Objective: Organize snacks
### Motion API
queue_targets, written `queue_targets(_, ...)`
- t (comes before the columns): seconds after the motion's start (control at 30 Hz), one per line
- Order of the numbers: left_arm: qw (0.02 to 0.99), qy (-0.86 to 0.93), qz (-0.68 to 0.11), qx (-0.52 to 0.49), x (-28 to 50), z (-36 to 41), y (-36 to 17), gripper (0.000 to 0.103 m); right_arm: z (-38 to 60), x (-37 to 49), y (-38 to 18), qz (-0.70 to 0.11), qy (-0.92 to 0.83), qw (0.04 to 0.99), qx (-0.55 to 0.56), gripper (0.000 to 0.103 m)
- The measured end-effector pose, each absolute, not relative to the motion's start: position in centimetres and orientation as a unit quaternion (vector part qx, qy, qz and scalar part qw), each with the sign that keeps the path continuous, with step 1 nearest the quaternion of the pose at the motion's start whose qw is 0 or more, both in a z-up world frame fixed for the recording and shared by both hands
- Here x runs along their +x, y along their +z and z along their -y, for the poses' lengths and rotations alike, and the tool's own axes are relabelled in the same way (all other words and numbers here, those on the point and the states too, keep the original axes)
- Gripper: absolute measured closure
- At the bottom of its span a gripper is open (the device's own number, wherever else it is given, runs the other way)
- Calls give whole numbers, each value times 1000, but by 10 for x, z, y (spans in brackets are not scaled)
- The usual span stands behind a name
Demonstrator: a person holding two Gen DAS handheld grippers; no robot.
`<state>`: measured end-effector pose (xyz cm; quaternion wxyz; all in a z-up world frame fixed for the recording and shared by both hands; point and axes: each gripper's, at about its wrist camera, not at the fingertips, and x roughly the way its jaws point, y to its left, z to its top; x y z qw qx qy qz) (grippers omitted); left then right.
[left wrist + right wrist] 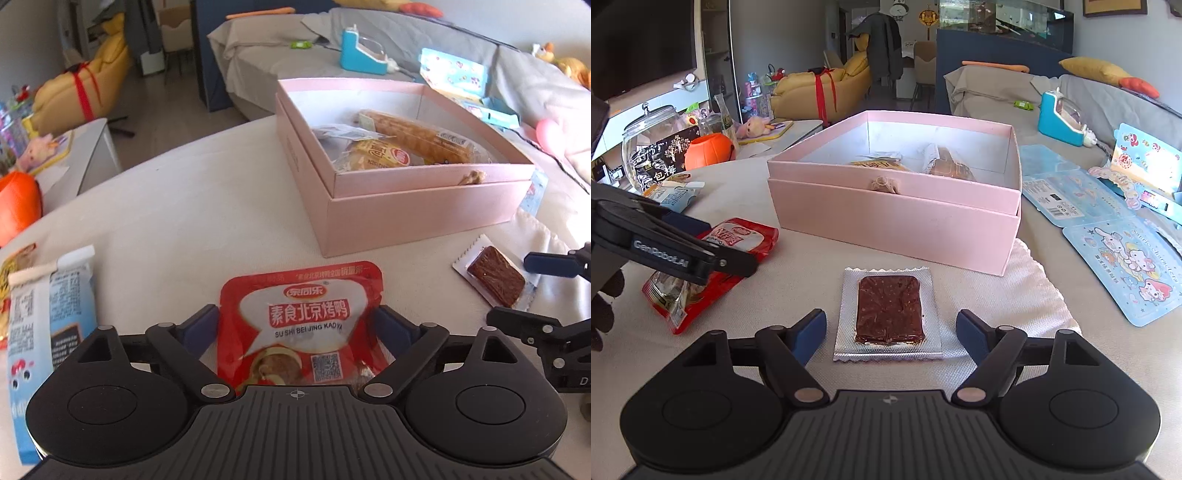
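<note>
**Two snack packets between open grippers, pink box beyond**

The left gripper [299,325] stands with its jaws spread wide either side of a red packet [301,325] lying flat on the table [184,221]; whether the pads touch its edges I cannot tell; the right gripper [891,332] is also parted, its blue pads clear of a silver packet [888,314] holding a brown slab, flat on the cloth; the pink box [894,218] sits at twelve o'clock from that packet, open, with wrapped snacks inside; a blue carton [48,314] lies at nine o'clock from the red packet; sticker sheets [1123,266] lie at three o'clock from the box.
</note>
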<state>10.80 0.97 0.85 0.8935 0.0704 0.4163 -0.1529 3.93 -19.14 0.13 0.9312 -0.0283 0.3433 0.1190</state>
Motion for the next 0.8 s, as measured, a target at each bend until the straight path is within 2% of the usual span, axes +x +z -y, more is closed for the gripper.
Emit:
queue_targets(0.07, 892, -162, -415, 77, 108, -10, 9, 9, 191, 39, 1, -343, 119, 931, -28, 25)
queue_targets(0.2, 897, -183, -398, 53, 92, -19, 17, 31, 192, 39, 1, -343, 119, 931, -28, 24)
queue_targets(0.37, 903, -188, -377, 83, 49, -13, 30, 34, 190, 40, 1, -344, 120, 931, -27, 24)
queue_targets(0.43, 901, -196, -379, 77, 35, -15, 34, 38, 190, 40, 1, -344, 120, 931, -27, 24)
queue_targets(0.67, 885, -204, -413, 69, 23, -14, 26, 35, 190, 40, 1, -344, 120, 931, -28, 24)
queue_targets(0.73, 885, -194, -418, 67, 26, -12, 19, 27, 189, 40, 0, -345, 120, 931, -29, 23)
queue_targets(0.8, 885, -192, -419, 65, 28, -10, 16, 24, 187, 40, 0, -346, 118, 930, -32, 22)
